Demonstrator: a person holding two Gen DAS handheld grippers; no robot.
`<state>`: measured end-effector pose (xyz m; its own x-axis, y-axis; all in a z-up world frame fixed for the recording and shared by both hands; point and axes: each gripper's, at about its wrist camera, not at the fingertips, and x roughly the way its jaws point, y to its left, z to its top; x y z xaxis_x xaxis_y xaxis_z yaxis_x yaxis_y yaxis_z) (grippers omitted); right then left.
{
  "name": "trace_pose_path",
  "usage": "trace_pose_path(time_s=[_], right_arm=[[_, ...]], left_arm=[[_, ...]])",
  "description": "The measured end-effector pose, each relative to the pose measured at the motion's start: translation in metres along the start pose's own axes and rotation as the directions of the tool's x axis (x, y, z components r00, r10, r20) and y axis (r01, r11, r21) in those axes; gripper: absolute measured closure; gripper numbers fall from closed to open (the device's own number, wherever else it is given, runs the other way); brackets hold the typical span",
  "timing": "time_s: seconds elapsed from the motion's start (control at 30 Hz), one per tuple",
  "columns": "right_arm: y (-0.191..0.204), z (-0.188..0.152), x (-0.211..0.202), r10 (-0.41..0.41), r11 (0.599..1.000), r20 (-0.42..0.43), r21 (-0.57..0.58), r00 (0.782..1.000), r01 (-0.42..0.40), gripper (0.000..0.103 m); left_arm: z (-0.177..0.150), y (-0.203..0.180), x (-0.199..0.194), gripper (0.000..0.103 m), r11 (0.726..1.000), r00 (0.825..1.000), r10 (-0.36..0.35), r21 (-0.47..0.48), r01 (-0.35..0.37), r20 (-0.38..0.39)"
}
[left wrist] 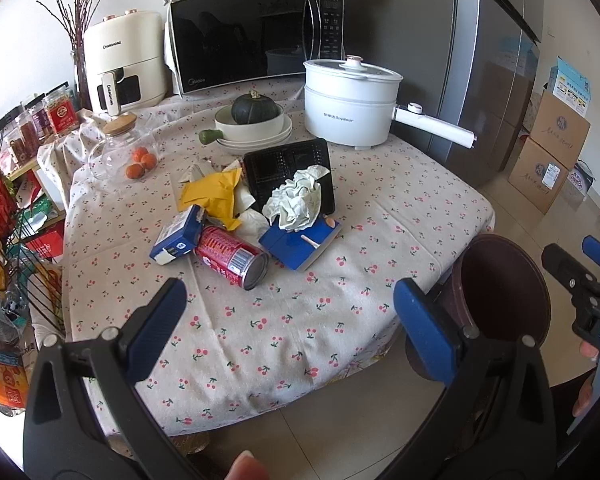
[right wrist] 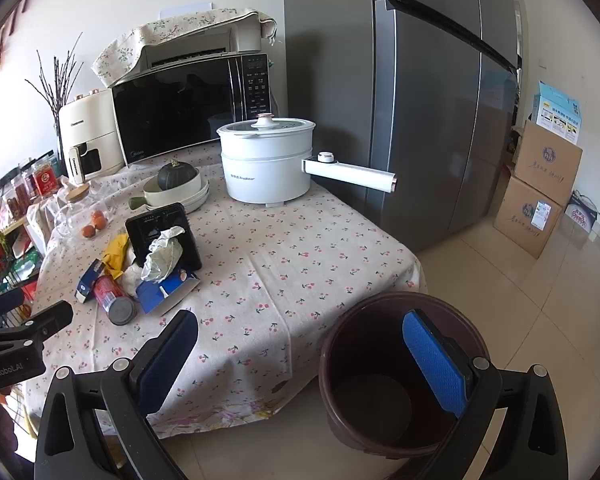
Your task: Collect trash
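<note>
We hold our left gripper (left wrist: 287, 328) and right gripper (right wrist: 300, 360) above the table's near edge, both spread wide and holding nothing. Just beside that edge, on the floor, stands the brown bin (right wrist: 404, 376), with nothing visible inside. Farther on, the trash lies untouched on the table (left wrist: 380, 208): a red can (left wrist: 231, 257), blue cartons (left wrist: 177, 235), yellow wrapper (left wrist: 213, 192), crumpled paper (left wrist: 295, 200), black tray (left wrist: 287, 164). We judge nothing collected yet.

Red can (left wrist: 231, 257) lies sideways among crumpled paper (left wrist: 295, 200), perhaps tissue.
</note>
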<state>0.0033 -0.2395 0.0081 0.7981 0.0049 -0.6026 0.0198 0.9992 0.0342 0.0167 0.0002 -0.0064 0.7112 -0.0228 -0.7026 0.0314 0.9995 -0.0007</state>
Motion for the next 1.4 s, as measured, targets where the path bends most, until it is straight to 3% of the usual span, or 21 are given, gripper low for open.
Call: trace_pose_path(time_s=[0.2, 0.4, 0.57, 0.67, 0.77, 1.0, 1.07, 1.23, 1.4], right_arm=[[0.005, 0.037, 0.005, 0.019, 0.997, -0.048, -0.068, 0.999, -0.022, 0.0], [0.011, 0.067, 0.046, 0.101, 0.988, -0.192, -0.097, 0.976, -0.121, 0.0], [0.015, 0.061, 0.093, 0.147, 0.981, -0.254, -0.084, 0.956, -0.173, 0.0], [0.016, 0.046, 0.125, 0.101, 0.982, -0.373, -0.111, 0.922, -0.153, 0.0], [0.02, 0.047, 0.135, 0.09, 0.976, -0.383, -0.147, 0.919, -0.158, 0.0], [0.036, 0.058, 0.143, 0.128, 0.967, -0.387, -0.155, 0.913, -0.201, 0.0], [0.04, 0.058, 0.148, 0.138, 0.966, -0.397, -0.147, 0.907, -0.212, 0.0], [0.047, 0.055, 0.16, 0.123, 0.968, -0.418, -0.15, 0.9, -0.202, 0.0], [0.051, 0.051, 0.168, 0.099, 0.968, -0.437, -0.167, 0.894, -0.188, 0.0]], left_arm=[[0.017, 0.03, 0.021, 0.0, 0.998, 0.994, -0.039, -0.062, 0.033, -0.106], [0.038, 0.058, 0.063, 0.0, 0.996, 0.969, -0.051, -0.087, 0.031, -0.242], [0.041, 0.089, 0.103, 0.0, 0.98, 0.953, -0.094, -0.193, 0.039, -0.287], [0.032, 0.102, 0.137, 0.004, 0.958, 0.928, -0.142, -0.283, 0.041, -0.344], [0.029, 0.106, 0.162, 0.008, 0.938, 0.914, -0.159, -0.345, 0.023, -0.374], [0.026, 0.102, 0.192, 0.012, 0.908, 0.904, -0.171, -0.418, -0.009, -0.391], [0.024, 0.101, 0.199, 0.019, 0.903, 0.904, -0.167, -0.429, -0.02, -0.394], [0.016, 0.106, 0.204, 0.032, 0.853, 0.894, -0.26, -0.521, 0.035, -0.365], [0.014, 0.101, 0.196, 0.039, 0.869, 0.882, -0.289, -0.489, 0.078, -0.371]])
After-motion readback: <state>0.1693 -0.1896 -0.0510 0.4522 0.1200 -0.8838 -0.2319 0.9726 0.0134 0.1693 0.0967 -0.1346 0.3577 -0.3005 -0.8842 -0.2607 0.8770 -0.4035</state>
